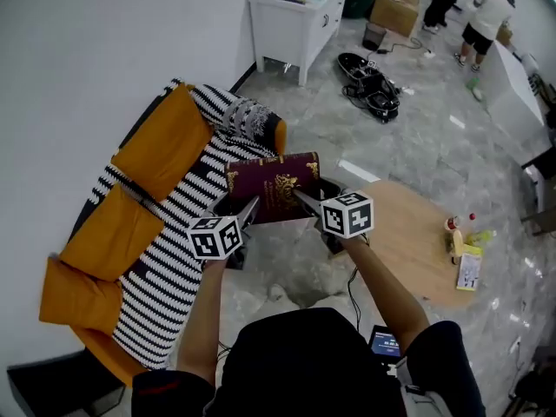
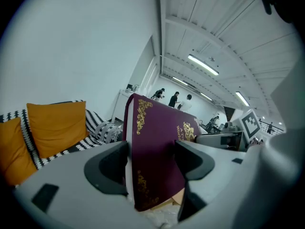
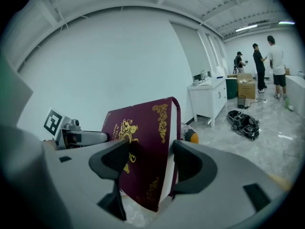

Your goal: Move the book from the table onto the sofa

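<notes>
A maroon book [image 1: 274, 185] with gold ornament hangs in the air between the round wooden table [image 1: 415, 243] and the striped sofa [image 1: 165, 259]. Both grippers clamp it. My left gripper [image 1: 246, 213] is shut on the book's left end, and in the left gripper view the book [image 2: 155, 161] fills the gap between its jaws [image 2: 151, 165]. My right gripper [image 1: 306, 200] is shut on the book's right end, where the book [image 3: 143, 151] stands upright between the jaws [image 3: 148, 163]. The book's front edge sits just over the sofa's seat edge.
Orange cushions [image 1: 163, 142] and a grey patterned pillow [image 1: 250, 118] lie on the sofa. Bottles and a leaflet [image 1: 466, 250] sit on the table's far side. A white cabinet [image 1: 295, 11], a black bag [image 1: 372, 83] and people [image 1: 482, 16] stand further back.
</notes>
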A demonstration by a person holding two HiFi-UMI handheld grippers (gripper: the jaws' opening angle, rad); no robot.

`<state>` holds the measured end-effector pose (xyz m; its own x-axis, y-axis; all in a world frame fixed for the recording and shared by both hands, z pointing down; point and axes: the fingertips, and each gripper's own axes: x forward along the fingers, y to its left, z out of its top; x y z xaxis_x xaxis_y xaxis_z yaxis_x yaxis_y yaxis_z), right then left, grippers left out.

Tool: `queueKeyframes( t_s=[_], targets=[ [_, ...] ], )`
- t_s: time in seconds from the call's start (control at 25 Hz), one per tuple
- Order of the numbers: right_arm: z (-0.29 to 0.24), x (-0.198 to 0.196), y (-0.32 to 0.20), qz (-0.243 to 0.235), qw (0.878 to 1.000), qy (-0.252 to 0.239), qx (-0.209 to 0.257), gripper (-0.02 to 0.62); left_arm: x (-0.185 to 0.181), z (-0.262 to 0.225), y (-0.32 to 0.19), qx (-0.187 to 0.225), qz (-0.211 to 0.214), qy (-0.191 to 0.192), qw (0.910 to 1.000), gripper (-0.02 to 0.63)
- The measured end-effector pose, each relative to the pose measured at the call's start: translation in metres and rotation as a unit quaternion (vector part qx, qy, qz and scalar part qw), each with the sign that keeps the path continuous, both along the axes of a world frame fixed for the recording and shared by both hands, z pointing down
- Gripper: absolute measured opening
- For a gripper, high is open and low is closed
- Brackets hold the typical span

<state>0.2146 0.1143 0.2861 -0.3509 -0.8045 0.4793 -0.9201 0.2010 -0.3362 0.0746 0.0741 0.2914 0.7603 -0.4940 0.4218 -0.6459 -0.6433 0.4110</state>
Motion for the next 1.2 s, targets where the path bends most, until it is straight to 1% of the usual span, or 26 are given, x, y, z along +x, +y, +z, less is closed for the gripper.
queueKeyframes(
  t_s=[0.12, 0.24, 0.48, 0.64, 0.8, 1.0, 1.08, 1.2],
  targets=[
    [0.003, -0.036, -0.023, -0.027, 1.000, 0.000, -0.003, 0.296, -0.038, 0.003, -0.015, 0.000, -0.029, 0.001, 0.9996, 0.319],
    [0.004, -0.069, -0.038, -0.060, 0.998, 0.005, -0.012, 0.296, -0.073, 0.006, -0.020, -0.012, -0.064, 0.007, 0.9979, 0.319],
    [0.003, -0.114, -0.060, -0.121, 0.992, 0.008, -0.018, 0.296, -0.119, 0.008, -0.022, -0.018, -0.133, 0.016, 0.9909, 0.319],
    [0.005, -0.143, -0.092, -0.155, 0.988, 0.006, -0.016, 0.296, -0.148, 0.010, -0.042, -0.017, -0.175, 0.019, 0.9842, 0.319],
    [0.004, -0.161, -0.135, -0.187, 0.982, 0.000, -0.015, 0.296, -0.165, 0.009, -0.076, -0.018, -0.205, 0.014, 0.9784, 0.319],
    [0.007, -0.170, -0.222, -0.210, 0.977, -0.009, -0.020, 0.296, -0.174, 0.009, -0.155, -0.021, -0.227, 0.006, 0.9737, 0.319],
    [0.008, -0.169, -0.238, -0.220, 0.975, -0.011, -0.022, 0.296, -0.172, 0.009, -0.168, -0.022, -0.238, 0.004, 0.9711, 0.319],
    [0.007, -0.171, -0.242, -0.238, 0.971, -0.013, -0.023, 0.296, -0.173, 0.007, -0.167, -0.022, -0.253, 0.000, 0.9671, 0.319]
  ],
)
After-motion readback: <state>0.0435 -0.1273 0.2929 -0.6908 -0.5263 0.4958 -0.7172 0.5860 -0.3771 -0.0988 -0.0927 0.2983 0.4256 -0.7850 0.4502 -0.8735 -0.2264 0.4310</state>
